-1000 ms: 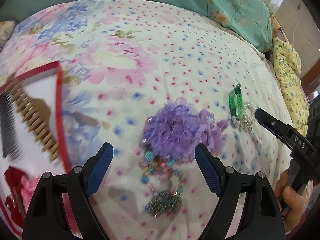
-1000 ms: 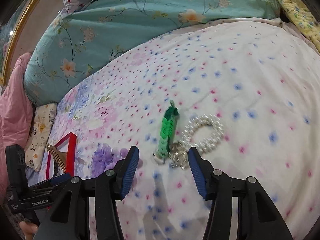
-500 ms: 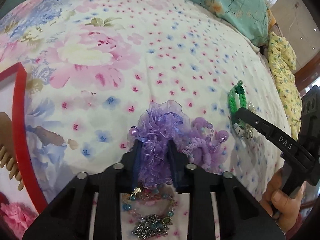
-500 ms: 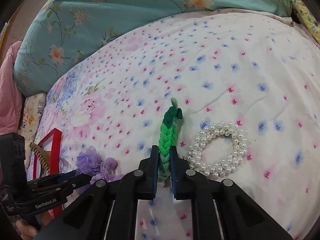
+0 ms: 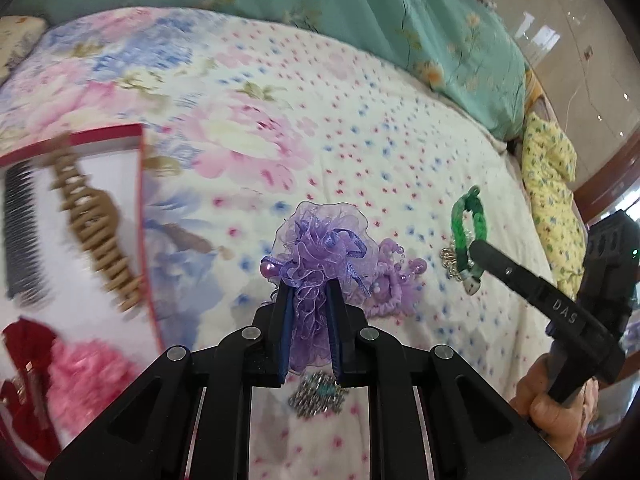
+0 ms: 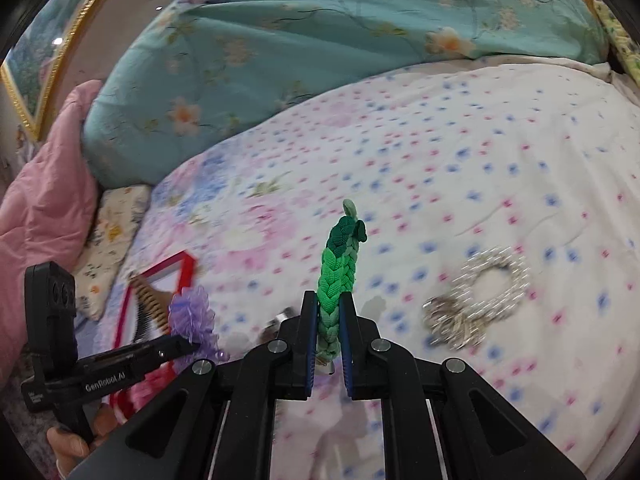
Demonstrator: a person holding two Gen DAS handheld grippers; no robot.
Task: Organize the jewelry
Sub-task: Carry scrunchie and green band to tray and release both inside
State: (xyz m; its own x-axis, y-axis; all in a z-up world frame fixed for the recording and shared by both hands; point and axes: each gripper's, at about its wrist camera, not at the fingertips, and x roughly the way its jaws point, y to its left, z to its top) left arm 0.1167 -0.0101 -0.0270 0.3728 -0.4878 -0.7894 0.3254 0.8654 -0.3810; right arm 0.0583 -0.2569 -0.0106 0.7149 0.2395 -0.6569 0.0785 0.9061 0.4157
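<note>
My left gripper (image 5: 308, 292) is shut on a purple organza scrunchie (image 5: 320, 248) and holds it above the bedspread; it also shows in the right wrist view (image 6: 192, 314). My right gripper (image 6: 328, 304) is shut on a green braided bracelet (image 6: 338, 268), lifted off the bed; it shows in the left wrist view (image 5: 466, 224) too. A red-rimmed white box (image 5: 141, 184) at the left holds a tan comb (image 5: 94, 220), a black comb (image 5: 20, 216), and pink and red items. A pearl bracelet (image 6: 494, 280) lies on the bed at the right.
A second purple beaded scrunchie (image 5: 390, 280) and a silver beaded necklace (image 5: 318, 394) lie on the floral bedspread under my left gripper. A teal quilt (image 6: 320, 48) lies at the back, a pink blanket (image 6: 40, 200) at the left, a yellow pillow (image 5: 554, 200) at the right.
Both grippers went from open to shut, the left on the purple scrunchie and the right on the green bracelet. Both have since lifted their items off the bed.
</note>
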